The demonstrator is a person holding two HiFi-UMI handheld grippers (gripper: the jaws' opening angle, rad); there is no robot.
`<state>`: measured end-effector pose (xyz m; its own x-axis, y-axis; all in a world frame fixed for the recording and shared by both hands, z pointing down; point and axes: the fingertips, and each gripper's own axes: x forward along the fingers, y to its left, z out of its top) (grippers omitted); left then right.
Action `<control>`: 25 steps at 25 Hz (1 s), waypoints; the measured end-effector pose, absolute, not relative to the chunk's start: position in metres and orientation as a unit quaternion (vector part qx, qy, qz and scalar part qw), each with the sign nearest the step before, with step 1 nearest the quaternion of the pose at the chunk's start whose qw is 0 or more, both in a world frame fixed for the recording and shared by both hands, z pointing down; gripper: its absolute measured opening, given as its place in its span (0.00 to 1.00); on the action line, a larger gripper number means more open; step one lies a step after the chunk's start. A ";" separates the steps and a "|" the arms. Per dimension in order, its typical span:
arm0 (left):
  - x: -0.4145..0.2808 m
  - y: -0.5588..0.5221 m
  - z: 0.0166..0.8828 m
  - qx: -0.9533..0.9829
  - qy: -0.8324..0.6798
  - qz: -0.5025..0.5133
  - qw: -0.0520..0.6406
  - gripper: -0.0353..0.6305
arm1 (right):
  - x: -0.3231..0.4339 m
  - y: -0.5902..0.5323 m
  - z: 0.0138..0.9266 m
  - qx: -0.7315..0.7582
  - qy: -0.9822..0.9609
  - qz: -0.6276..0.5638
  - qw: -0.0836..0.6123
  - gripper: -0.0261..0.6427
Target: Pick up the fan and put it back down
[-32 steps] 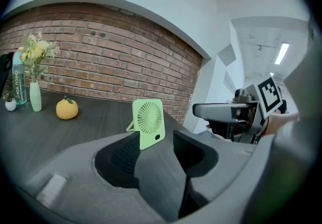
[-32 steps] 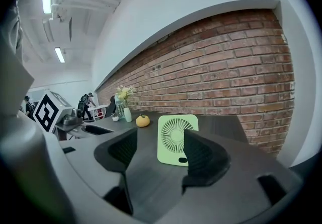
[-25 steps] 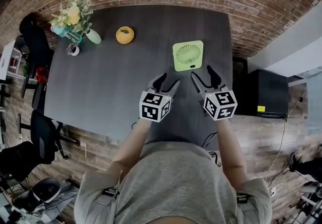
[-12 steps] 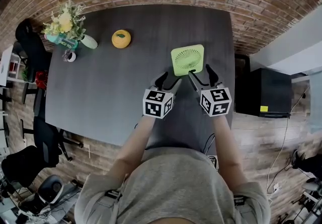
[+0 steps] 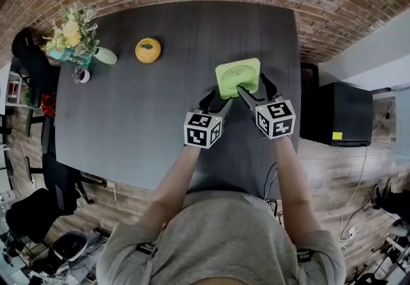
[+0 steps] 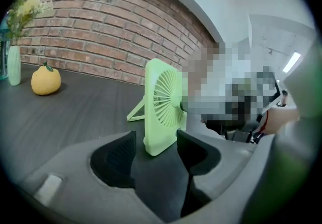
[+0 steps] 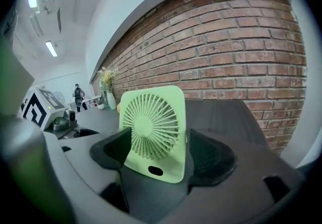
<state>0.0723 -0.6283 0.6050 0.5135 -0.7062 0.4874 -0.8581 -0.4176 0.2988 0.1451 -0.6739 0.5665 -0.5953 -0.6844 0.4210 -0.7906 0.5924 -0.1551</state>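
— Jaws: how do they stand?
— Spread wide; both have just been opening. My left gripper [image 5: 216, 100] straddles the edge of the fan [image 5: 237, 77], my right gripper [image 5: 254, 88] its face; no pad presses yet. Two sides should lift it level, I judge.
— Where is it?
— Upright on the table [image 5: 160, 117], right of centre. Fruit [image 5: 147, 50] and flower vase [image 5: 72, 37] sit upper left, well apart; nothing blocks.

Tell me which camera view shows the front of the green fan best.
The right gripper view: the fan faces that camera, close up, with its whole front in frame. The left gripper view shows the fan nearly edge-on, with its rear stand. The head view shows it small and from above.
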 end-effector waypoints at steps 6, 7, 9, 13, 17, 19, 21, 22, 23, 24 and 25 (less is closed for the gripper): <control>0.079 -0.638 0.614 0.837 -0.462 0.149 0.254 0.41 | 0.141 -0.678 0.582 0.406 -0.881 0.178 0.165 0.56; 0.080 -0.640 0.615 0.838 -0.461 0.152 0.248 0.41 | 0.140 -0.679 0.584 0.404 -0.882 0.179 0.164 0.56; 0.082 -0.643 0.615 0.841 -0.459 0.156 0.240 0.41 | 0.138 -0.681 0.586 0.403 -0.883 0.182 0.160 0.56; 0.086 -0.650 0.615 0.843 -0.457 0.161 0.233 0.39 | 0.136 -0.684 0.586 0.400 -0.885 0.184 0.152 0.56; 0.084 -0.654 0.615 0.841 -0.463 0.166 0.227 0.33 | 0.136 -0.685 0.586 0.403 -0.884 0.183 0.151 0.56; 0.084 -0.654 0.615 0.841 -0.462 0.166 0.228 0.33 | 0.136 -0.686 0.586 0.405 -0.883 0.182 0.152 0.56; 0.084 -0.653 0.616 0.842 -0.460 0.166 0.230 0.33 | 0.137 -0.685 0.587 0.407 -0.882 0.182 0.154 0.56; 0.084 -0.653 0.616 0.842 -0.459 0.167 0.231 0.33 | 0.137 -0.684 0.587 0.407 -0.881 0.182 0.155 0.56; 0.084 -0.653 0.616 0.842 -0.459 0.168 0.231 0.33 | 0.136 -0.684 0.587 0.408 -0.881 0.183 0.157 0.56; 0.084 -0.652 0.616 0.841 -0.458 0.169 0.232 0.32 | 0.136 -0.683 0.587 0.408 -0.880 0.184 0.158 0.56; 0.083 -0.651 0.616 0.841 -0.457 0.171 0.232 0.32 | 0.136 -0.682 0.587 0.408 -0.880 0.184 0.160 0.56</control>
